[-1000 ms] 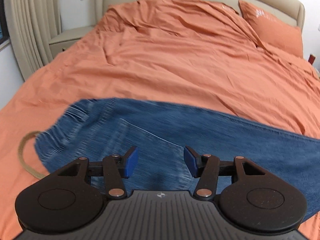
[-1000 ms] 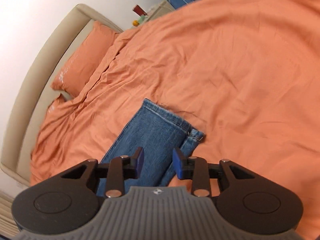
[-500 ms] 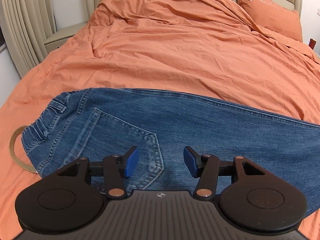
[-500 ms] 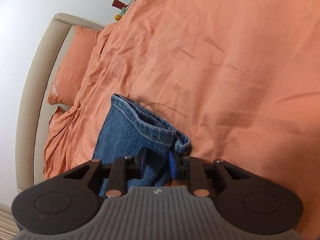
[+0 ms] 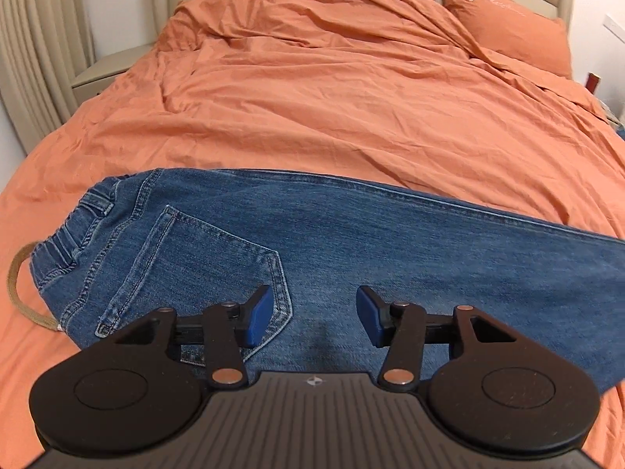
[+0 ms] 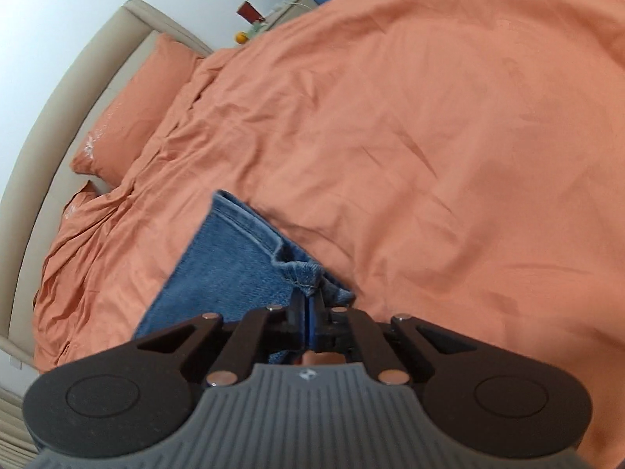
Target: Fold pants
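Right gripper (image 6: 306, 312) jaws pinching the jeans (image 5: 351, 242) hem, ready for folding over; left gripper (image 5: 312, 314) jaws gaping wide, hovering above seat.

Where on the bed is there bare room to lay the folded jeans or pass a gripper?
Bare duvet runs from the jeans toward the pillow, and beyond the hems pinched by the right gripper. Crowded: the near strip under the open left gripper, and the belt.
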Tool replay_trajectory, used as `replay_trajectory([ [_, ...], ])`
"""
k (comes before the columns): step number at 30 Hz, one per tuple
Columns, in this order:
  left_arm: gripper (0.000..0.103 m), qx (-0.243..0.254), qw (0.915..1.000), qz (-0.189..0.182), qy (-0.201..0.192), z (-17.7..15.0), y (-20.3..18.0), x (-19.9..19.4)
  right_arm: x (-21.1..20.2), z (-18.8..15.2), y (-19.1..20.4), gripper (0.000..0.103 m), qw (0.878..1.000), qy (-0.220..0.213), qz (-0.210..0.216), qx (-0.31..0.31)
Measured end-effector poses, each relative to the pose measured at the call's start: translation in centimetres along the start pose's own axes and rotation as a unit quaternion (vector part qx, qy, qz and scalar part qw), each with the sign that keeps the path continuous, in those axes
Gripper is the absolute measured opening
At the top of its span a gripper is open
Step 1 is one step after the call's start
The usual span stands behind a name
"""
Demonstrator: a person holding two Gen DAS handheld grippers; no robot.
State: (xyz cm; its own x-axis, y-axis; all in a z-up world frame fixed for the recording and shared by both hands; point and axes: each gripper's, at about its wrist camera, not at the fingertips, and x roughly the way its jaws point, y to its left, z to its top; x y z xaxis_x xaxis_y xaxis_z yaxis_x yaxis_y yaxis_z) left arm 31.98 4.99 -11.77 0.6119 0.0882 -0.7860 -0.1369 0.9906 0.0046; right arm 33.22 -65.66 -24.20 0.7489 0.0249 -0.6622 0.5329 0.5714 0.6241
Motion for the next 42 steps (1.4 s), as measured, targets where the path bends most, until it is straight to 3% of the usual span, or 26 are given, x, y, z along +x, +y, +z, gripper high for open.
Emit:
replay_trajectory([
  [4, 0.059, 0.022, 0.9996, -0.015, 0.007, -0.3, 0.2, -1.0, -0.3, 0.0, 0.3, 0.0, 1.0, 0.003, -0.008, -0.009],
  [5, 0.059, 0.027, 0.9994, -0.02, 0.01, -0.4, 0.2, -1.3, -0.8, 0.0, 0.5, 0.01, 1.0, 0.0, -0.007, -0.008],
  [8, 0.059, 0.053, 0.998, -0.032, 0.014, -1.2, 0.1, -1.9, -2.8, -0.6, 1.6, 0.012, 1.0, -0.006, -0.01, -0.016],
  [14, 0.059, 0.143, 0.9875, -0.06, 0.025, -4.3, -1.3, -3.6, -6.5, -6.9, 5.9, 0.013, 0.998, 0.022, 0.047, -0.031],
  [18, 0.059, 0.217, 0.9718, -0.083, 0.041, -7.4, -2.9, -4.7, -7.5, -13.7, 9.9, 0.014, 0.992, 0.053, 0.081, -0.074],
  [21, 0.059, 0.284, 0.9534, -0.085, 0.059, -10.0, -3.9, -4.7, -7.1, -18.4, 12.0, 0.014, 0.985, 0.08, 0.086, -0.127],
  [23, 0.059, 0.324, 0.9399, -0.074, 0.077, -11.6, -4.5, -4.0, -6.1, -20.3, 12.9, 0.014, 0.979, 0.102, 0.087, -0.152],
  [25, 0.059, 0.346, 0.9337, -0.046, 0.081, -12.7, -4.9, -3.0, -5.1, -21.0, 13.7, 0.016, 0.973, 0.114, 0.093, -0.18],
  [27, 0.06, 0.332, 0.9383, -0.037, 0.089, -13.0, -4.7, -1.7, -3.9, -21.0, 14.2, 0.022, 0.969, 0.115, 0.096, -0.197],
  [29, 0.06, 0.298, 0.9493, -0.045, 0.091, -12.6, -4.3, -0.6, -3.1, -21.4, 14.1, 0.024, 0.966, 0.12, 0.092, -0.211],
  [34, 0.06, 0.201, 0.9778, -0.054, 0.026, -10.2, -2.8, -0.9, -1.6, -21.5, 14.2, 0.024, 0.959, 0.127, 0.093, -0.236],
  [37, 0.061, 0.173, 0.9839, -0.045, 0.002, -8.8, -2.6, -1.5, -1.3, -21.6, 14.5, 0.024, 0.956, 0.125, 0.094, -0.246],
  [42, 0.064, 0.158, 0.9864, -0.035, 0.029, -8.4, -3.3, -0.4, -1.1, -21.3, 14.1, 0.024, 0.957, 0.119, 0.094, -0.247],
])
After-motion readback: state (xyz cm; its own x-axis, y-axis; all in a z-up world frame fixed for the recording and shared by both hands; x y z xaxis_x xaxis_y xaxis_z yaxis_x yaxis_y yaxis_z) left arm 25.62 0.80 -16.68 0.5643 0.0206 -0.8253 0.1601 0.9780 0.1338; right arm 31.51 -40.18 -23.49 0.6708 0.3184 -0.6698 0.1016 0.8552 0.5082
